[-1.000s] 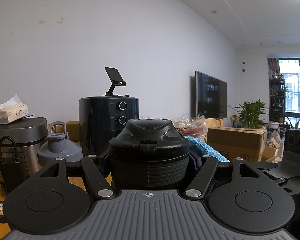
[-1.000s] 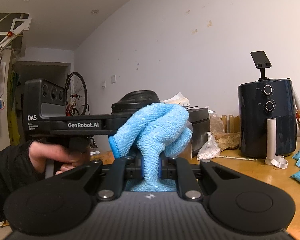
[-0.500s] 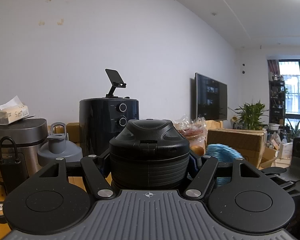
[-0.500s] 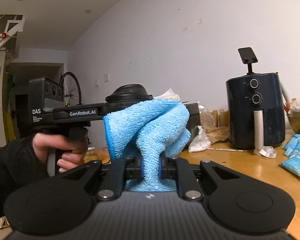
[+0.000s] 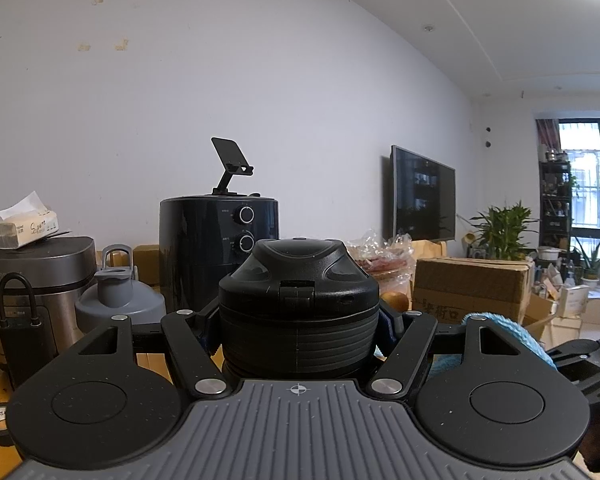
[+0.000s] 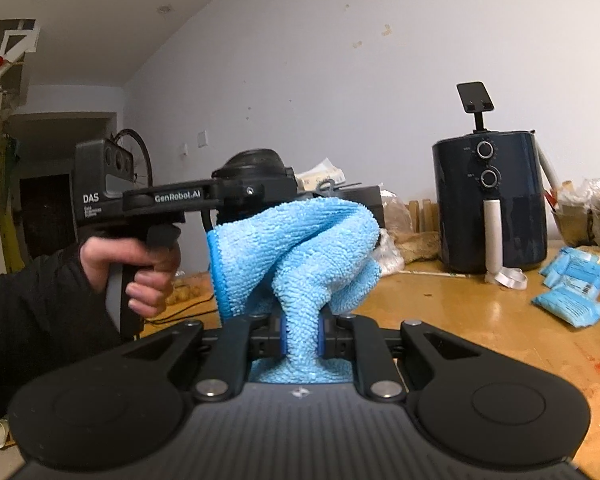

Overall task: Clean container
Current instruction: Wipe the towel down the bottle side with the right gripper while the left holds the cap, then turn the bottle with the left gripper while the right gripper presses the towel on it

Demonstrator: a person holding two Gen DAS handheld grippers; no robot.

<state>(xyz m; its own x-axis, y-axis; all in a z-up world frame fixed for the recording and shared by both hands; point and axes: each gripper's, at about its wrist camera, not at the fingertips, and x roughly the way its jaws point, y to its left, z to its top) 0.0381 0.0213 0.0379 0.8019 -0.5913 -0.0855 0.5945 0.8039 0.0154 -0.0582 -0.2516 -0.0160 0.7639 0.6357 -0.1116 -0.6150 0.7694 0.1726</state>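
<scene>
Room: a living room with a white wall, and a wooden table (image 6: 480, 320) crowded with kitchen things.
Container: a black container (image 5: 298, 308) with a ribbed body and a domed lid. It is lifted off the table and kept level, in front of the wall.
Left gripper: the left gripper (image 5: 298, 332) is clamped on the container, one finger on each side of the ribbed body. In the right wrist view the person's hand (image 6: 134, 268) squeezes its handle.
Cloth: a blue cloth (image 6: 296, 256), fluffy and folded into a bunch. It is just beside the container, on its lower side; if it touches the body I cannot tell.
Right gripper: the right gripper (image 6: 300, 338) is pinched together on the lower part of the cloth, and the rest of the cloth stands up above the fingers.
Around: a dark air fryer (image 5: 220, 248) with a phone stand on top, a rice cooker (image 5: 32, 276) with a tissue pack, a grey bottle (image 5: 118, 300), cardboard boxes (image 5: 472, 288), blue packets (image 6: 572, 284).
Progress: in my judgement the wiping is in the middle. Both tools are ready and the cloth is close to the side. No dirt or wet mark shows on the container, so how much is already clean I cannot say.
Left to do: probably to rub the rest of the body and the lid, then to put the container down.
</scene>
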